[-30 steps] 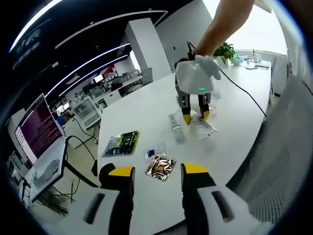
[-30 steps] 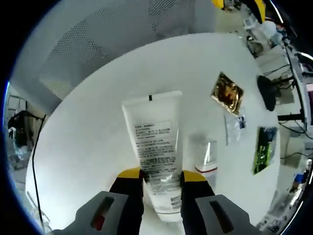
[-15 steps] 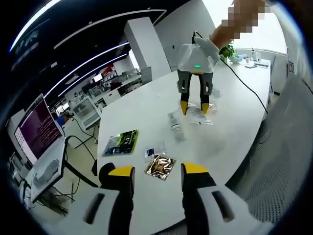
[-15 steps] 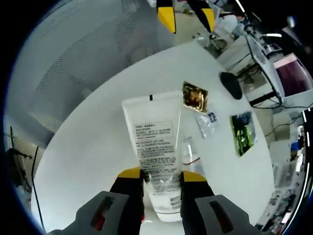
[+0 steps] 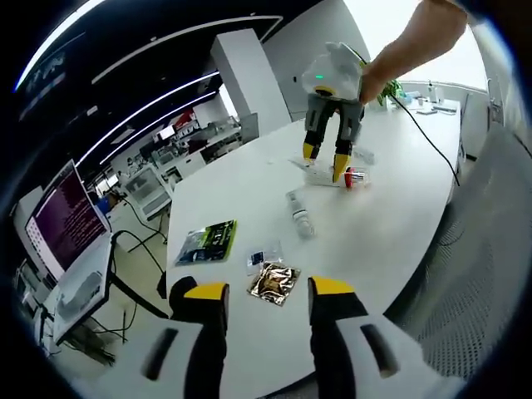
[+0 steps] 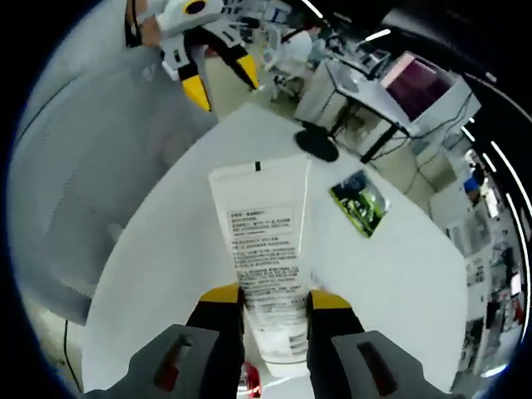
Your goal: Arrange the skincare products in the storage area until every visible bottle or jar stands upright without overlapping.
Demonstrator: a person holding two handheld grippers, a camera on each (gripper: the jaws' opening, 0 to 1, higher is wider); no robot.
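The yellow-tipped grey right gripper [image 6: 274,301] is clamping a white plastic tube [image 6: 264,249]. The matching left gripper [image 5: 262,291] is hovering with jaws spread apart.

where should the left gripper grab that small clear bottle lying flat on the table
Grip the small clear bottle across the middle of its body, coming down from above with the jaws straddling its width. It lies on its side on the white table, long axis pointing away from the left gripper, so the rounded sides are exposed. The gold sachet lies nearer, apart from it, so that approach looks clear.
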